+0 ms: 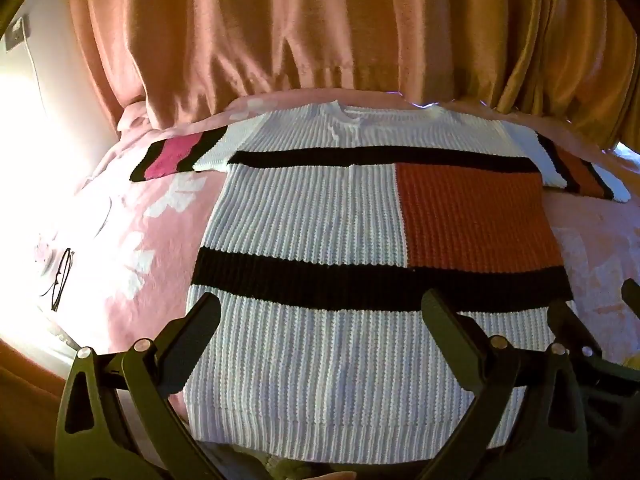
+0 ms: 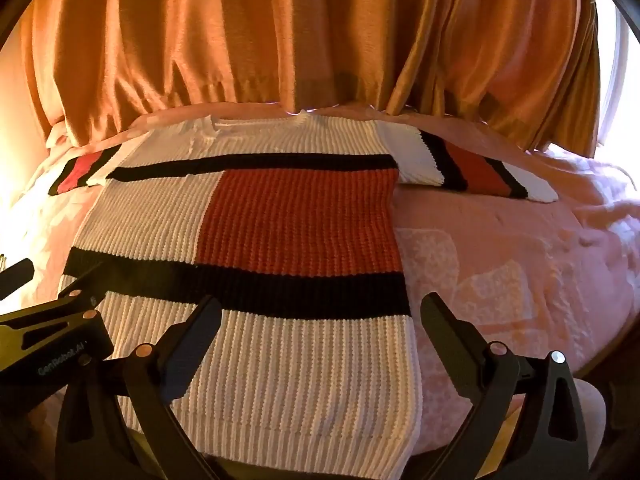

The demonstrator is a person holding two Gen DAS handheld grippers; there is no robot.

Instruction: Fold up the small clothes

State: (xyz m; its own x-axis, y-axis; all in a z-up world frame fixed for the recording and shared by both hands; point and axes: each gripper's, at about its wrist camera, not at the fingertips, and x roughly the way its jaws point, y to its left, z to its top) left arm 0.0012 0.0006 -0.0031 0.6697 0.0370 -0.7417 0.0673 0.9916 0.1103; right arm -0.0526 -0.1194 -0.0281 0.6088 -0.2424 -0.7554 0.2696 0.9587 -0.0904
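Left wrist view, sweater point(image 1: 320, 240) flat, unfolded

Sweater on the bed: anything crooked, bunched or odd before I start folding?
Nothing stands out. The sweater lies flat on the pink blanket, sleeves spread to both sides, hem straight.

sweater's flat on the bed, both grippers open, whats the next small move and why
Probably lower the left hand-held gripper and right hand-held gripper to the sweater's near hem and pinch it: the sweater lies spread flat, sleeves out, nothing folded yet, and both sets of jaws stand wide open, holding nothing.
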